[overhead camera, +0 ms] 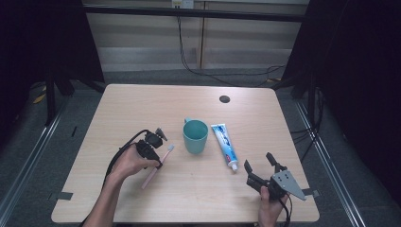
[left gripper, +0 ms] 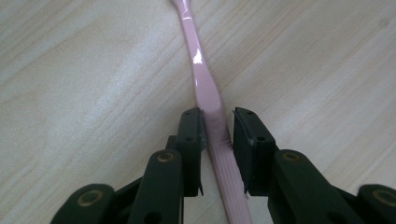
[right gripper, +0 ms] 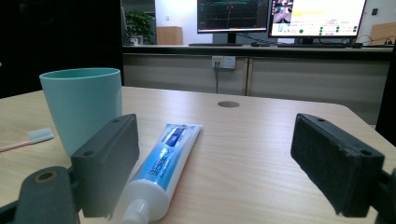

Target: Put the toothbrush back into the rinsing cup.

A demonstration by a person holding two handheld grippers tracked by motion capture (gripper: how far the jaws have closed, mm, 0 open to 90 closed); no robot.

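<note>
Left of the cup (overhead camera: 195, 136), the left gripper (left gripper: 218, 135) has its fingers clamped on the light, stiff, slippery toothbrush (left gripper: 205, 88) mid-handle, a sensible hold; the right gripper (overhead camera: 261, 164) has its fingers apart.

Probably a lab or office; monitors (right gripper: 280, 16) line a counter (right gripper: 252, 46) beyond the table (right gripper: 261, 140).

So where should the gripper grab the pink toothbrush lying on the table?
Best on the wide, ridged part of the handle, coming straight down from above. The toothbrush lies flat on the table, so only its two long sides are free for the jaws. The left gripper already straddles that part. The thin neck further up looks easier to slip from.
</note>
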